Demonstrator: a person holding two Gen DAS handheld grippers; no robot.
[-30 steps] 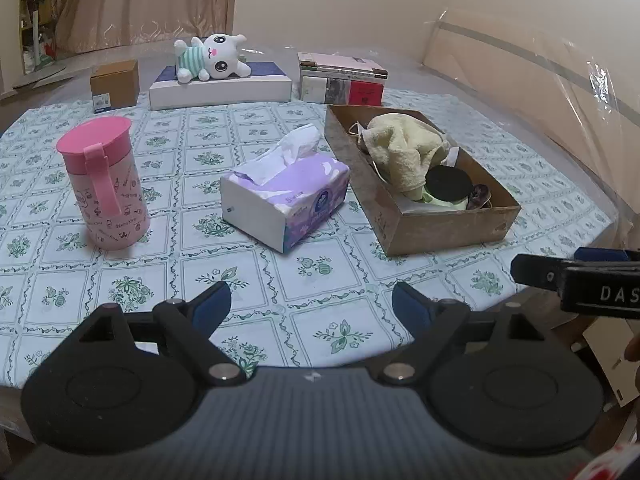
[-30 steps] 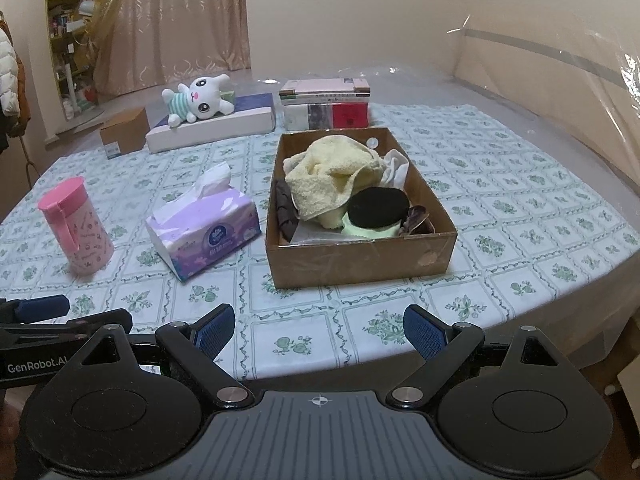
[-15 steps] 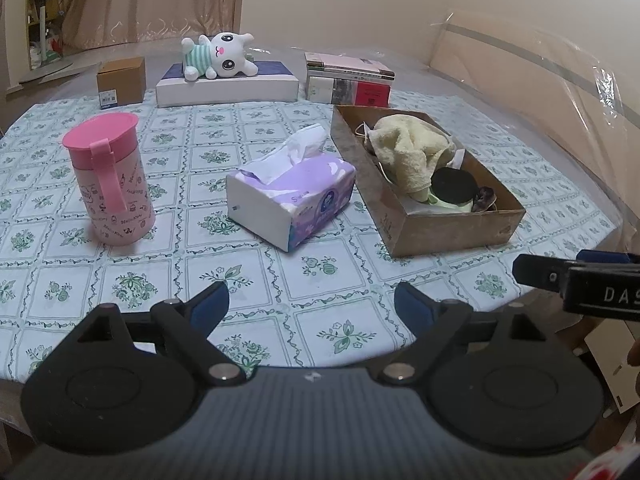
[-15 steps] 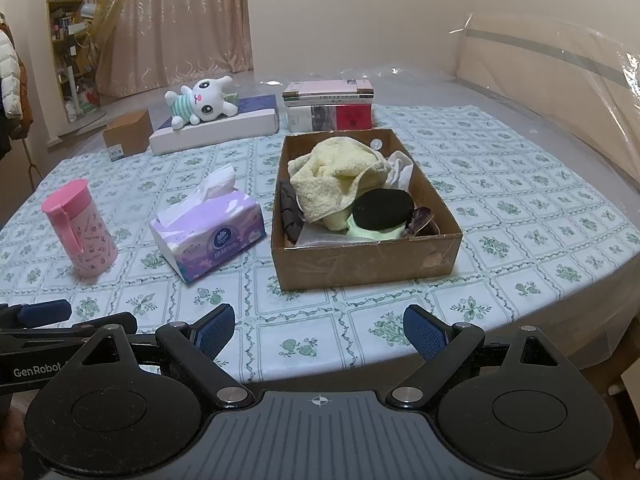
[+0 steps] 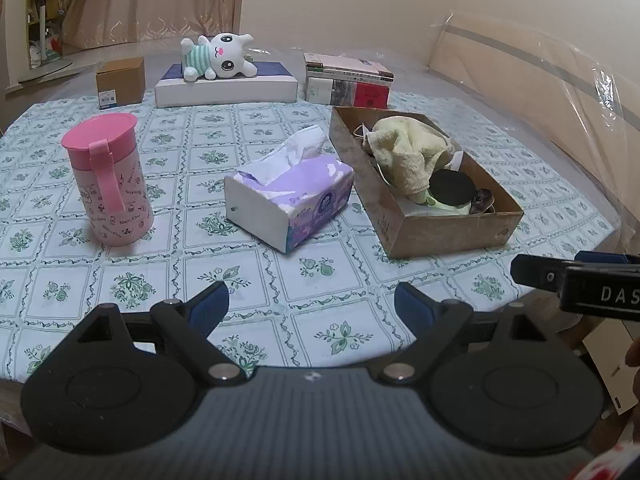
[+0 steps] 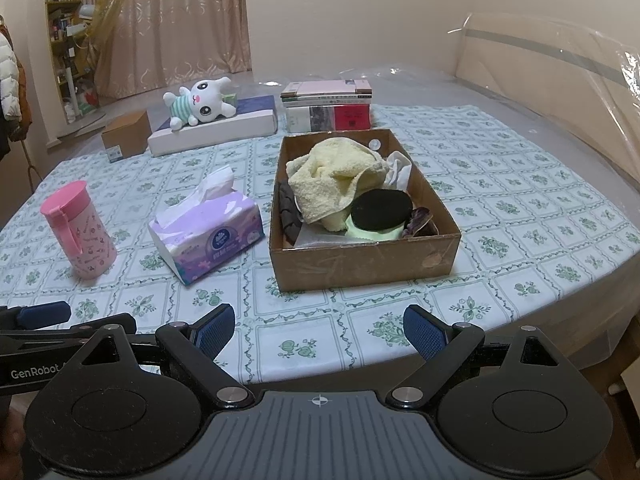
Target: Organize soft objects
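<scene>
Yellow crumpled towel heaped in cardboard box, both grippers' jaws wide, empty.

Readable text: two gripper markings, one mug print.
"DAS" in white on the right gripper, cut off at the frame edge in the left wrist view. "GenRobot" on the left gripper's arm in the right wrist view, rest hidden. Mug carries small repeated print, looks like "Hello Kitty", not sure. Tissue pack logo and book spines too small to read.
</scene>
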